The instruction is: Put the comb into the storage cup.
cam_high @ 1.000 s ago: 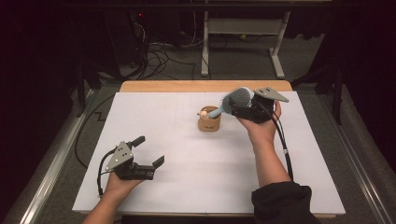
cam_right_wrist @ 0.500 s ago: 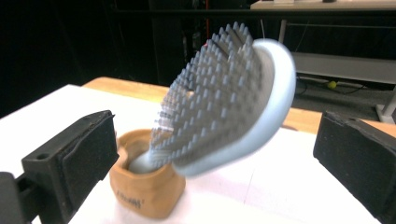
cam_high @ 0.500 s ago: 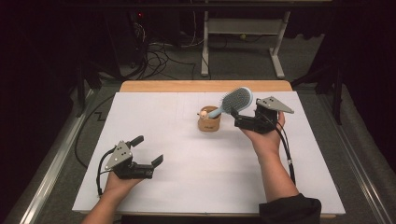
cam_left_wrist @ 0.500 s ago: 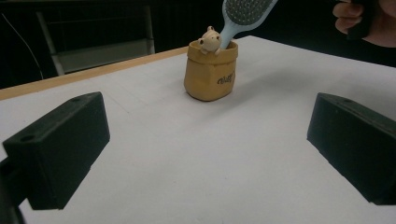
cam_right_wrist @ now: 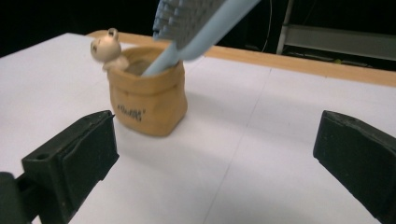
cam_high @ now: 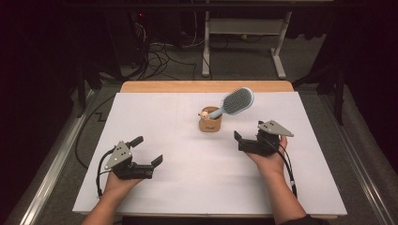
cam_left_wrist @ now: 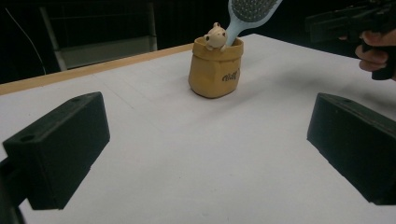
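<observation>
A tan sack-shaped pot [cam_high: 210, 123] with a small bear figure [cam_right_wrist: 107, 46] on its rim stands mid-table. A light blue hairbrush [cam_high: 234, 101] leans in it, handle down, head up and to the right. My right gripper [cam_high: 248, 131] is open and empty, just right of and nearer than the pot. In the right gripper view the pot [cam_right_wrist: 149, 100] and hairbrush [cam_right_wrist: 201, 18] sit close ahead between the wide jaws. Open and empty too, my left gripper [cam_high: 147, 150] rests at the front left. From there the pot [cam_left_wrist: 215, 70] and hairbrush [cam_left_wrist: 250, 11] lie farther off.
A white sheet [cam_high: 187, 187] covers the table, with a wooden strip [cam_high: 206, 86] along the far edge. Beyond it are cables [cam_high: 164, 51] on the floor and a white metal frame [cam_high: 244, 33]. Metal rails [cam_high: 51, 159] run along the table's sides.
The right gripper has let go of the hairbrush, which now leans in the pot, and has drawn back toward the near side. The left gripper has stayed in place.
</observation>
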